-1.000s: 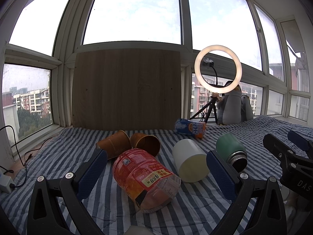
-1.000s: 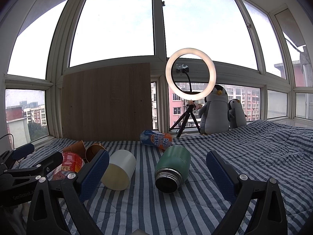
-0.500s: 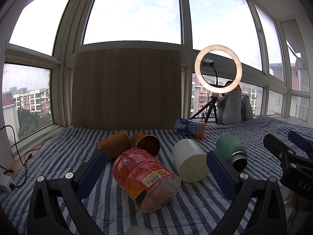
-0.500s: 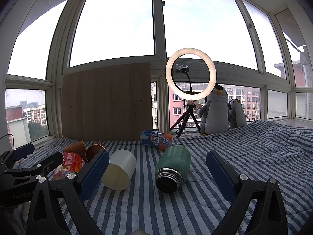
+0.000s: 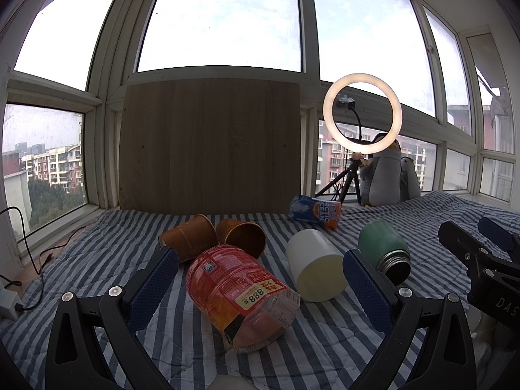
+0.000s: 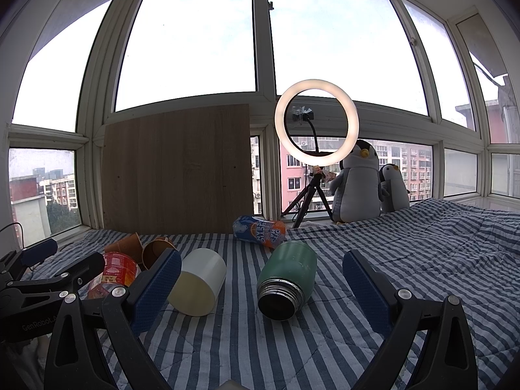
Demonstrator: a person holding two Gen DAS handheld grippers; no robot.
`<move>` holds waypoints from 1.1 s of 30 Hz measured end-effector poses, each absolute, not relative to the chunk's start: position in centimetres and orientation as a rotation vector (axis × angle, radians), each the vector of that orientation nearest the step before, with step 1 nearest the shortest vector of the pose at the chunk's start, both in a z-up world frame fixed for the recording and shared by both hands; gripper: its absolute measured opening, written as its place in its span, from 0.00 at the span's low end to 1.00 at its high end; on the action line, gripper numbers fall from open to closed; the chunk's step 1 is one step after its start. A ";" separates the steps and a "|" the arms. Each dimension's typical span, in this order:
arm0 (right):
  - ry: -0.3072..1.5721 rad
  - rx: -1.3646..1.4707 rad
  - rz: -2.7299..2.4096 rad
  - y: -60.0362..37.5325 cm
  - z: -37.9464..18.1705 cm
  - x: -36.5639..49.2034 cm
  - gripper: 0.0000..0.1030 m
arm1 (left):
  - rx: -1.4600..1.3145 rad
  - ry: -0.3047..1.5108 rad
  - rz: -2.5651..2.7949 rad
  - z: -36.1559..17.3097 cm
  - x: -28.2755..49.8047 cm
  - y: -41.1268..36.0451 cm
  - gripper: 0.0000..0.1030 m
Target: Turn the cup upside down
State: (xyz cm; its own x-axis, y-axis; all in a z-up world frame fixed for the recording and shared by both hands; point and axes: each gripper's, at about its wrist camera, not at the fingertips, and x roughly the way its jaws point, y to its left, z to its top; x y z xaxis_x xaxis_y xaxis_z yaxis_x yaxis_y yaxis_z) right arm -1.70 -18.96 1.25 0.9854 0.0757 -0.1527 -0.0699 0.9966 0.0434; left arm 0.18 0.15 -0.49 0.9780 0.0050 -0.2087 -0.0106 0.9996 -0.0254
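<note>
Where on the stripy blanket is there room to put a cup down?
The widest bare patch is the blanket right of the green flask, running toward the penguins. A smaller one lies left of the two brown paper cups. It is crowded in the middle, where the red jar, white cup and flask lie close together.

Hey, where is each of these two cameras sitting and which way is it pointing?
Left wrist: on the left gripper, facing the window over the red jar; its open fingers show.
Right wrist: on the right gripper, facing the green flask; its open fingers show.
Shared: white cup, flask, ring light.
</note>
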 end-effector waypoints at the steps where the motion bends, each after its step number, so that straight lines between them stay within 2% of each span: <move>1: 0.158 0.042 0.073 -19.0 1.3 -1.6 0.95 | -0.028 0.213 0.007 -0.5 0.2 0.2 1.00; 12: 0.294 0.206 0.067 -23.0 1.5 0.6 0.96 | 0.012 0.243 -0.046 -0.6 0.3 -1.0 1.00; 20: 0.384 0.203 0.017 -26.6 2.8 2.5 0.96 | 0.120 0.306 -0.150 0.6 1.6 -3.9 1.00; 25: 0.398 0.225 -0.004 -29.1 3.3 2.0 0.96 | 0.121 0.472 -0.273 2.5 5.5 -7.6 1.00; 33: 0.429 0.275 -0.038 -33.6 2.0 1.0 0.96 | 0.154 0.888 -0.423 2.1 16.3 -17.0 1.00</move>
State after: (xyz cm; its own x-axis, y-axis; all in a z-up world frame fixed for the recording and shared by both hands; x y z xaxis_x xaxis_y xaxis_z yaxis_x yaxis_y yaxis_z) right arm 0.96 -33.59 2.00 0.9093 0.0215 -0.4156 0.0937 0.9624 0.2549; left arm 16.34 -17.01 2.12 0.5549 -0.2938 -0.7783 0.4195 0.9067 -0.0432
